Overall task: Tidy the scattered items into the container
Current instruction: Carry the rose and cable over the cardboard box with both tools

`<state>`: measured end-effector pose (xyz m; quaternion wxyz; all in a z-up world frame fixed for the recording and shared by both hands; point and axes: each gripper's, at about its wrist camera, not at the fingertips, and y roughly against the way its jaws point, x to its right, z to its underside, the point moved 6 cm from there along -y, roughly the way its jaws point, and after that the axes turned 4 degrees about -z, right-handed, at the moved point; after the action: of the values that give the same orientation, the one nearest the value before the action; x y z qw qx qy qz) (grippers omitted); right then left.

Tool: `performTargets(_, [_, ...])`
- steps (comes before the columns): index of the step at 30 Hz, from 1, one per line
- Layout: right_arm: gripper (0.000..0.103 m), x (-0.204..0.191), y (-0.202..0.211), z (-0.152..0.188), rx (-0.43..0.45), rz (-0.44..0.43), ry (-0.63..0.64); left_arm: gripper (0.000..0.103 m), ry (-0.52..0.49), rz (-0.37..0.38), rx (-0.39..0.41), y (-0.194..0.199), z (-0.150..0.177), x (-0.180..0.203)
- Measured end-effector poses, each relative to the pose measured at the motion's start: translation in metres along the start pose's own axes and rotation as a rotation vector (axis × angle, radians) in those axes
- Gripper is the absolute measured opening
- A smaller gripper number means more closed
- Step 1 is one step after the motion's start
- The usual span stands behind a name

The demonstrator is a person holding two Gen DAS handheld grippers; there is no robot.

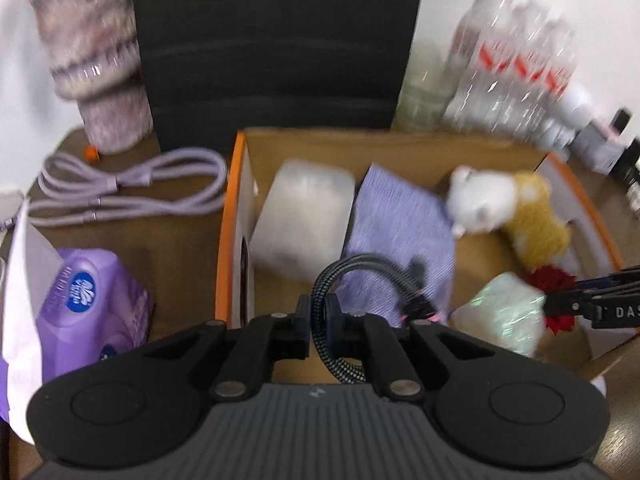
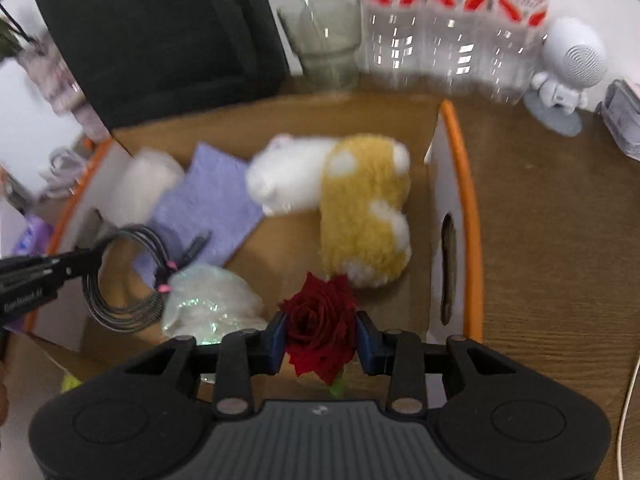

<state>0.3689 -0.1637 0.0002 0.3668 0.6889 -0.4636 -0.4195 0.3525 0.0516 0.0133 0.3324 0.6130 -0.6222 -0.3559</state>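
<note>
The cardboard box with an orange rim holds a white wrapped block, a purple cloth, a white-and-yellow plush toy and a shiny crumpled bag. My left gripper is shut on a coiled black braided cable above the box. My right gripper is shut on a dark red rose at the box's near edge.
On the wooden table left of the box lie a coiled lilac cable and a purple tissue pack. Behind stand a dark panel, a vase, a glass, water bottles and a white figurine.
</note>
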Motion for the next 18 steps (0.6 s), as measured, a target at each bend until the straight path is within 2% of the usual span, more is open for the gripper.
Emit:
performTargets(2, [0.035,-0.003,-0.01,0.0,-0.057,0.031,0.013,0.009,-0.008,-0.02,-0.04,-0.008,-0.002,0.001])
performTargets(5, [0.04,-0.011,-0.018,-0.001,-0.091,0.059,0.025,0.01,-0.079,-0.073,-0.077,-0.015,-0.002,0.011])
performTargets(6, [0.045,-0.013,-0.021,0.0,-0.108,0.064,0.021,0.011,-0.098,-0.09,-0.096,-0.018,-0.002,0.013])
performTargets(9, [0.07,-0.017,-0.028,0.001,-0.141,0.06,0.004,0.015,-0.11,-0.106,-0.16,-0.024,-0.003,0.019])
performTargets(12, [0.076,-0.022,-0.029,0.002,-0.154,0.064,-0.004,0.036,-0.083,-0.082,-0.171,-0.018,-0.006,0.022])
performTargets(13, [0.077,-0.023,-0.026,0.004,-0.155,0.062,-0.003,0.053,-0.078,-0.08,-0.158,-0.014,-0.008,0.023])
performTargets(14, [0.078,-0.025,-0.023,0.005,-0.151,0.057,-0.004,0.067,-0.077,-0.074,-0.139,-0.008,-0.01,0.023])
performTargets(18, [0.082,-0.028,0.005,-0.001,-0.116,0.055,-0.011,0.074,-0.062,-0.09,-0.117,0.02,-0.017,0.019])
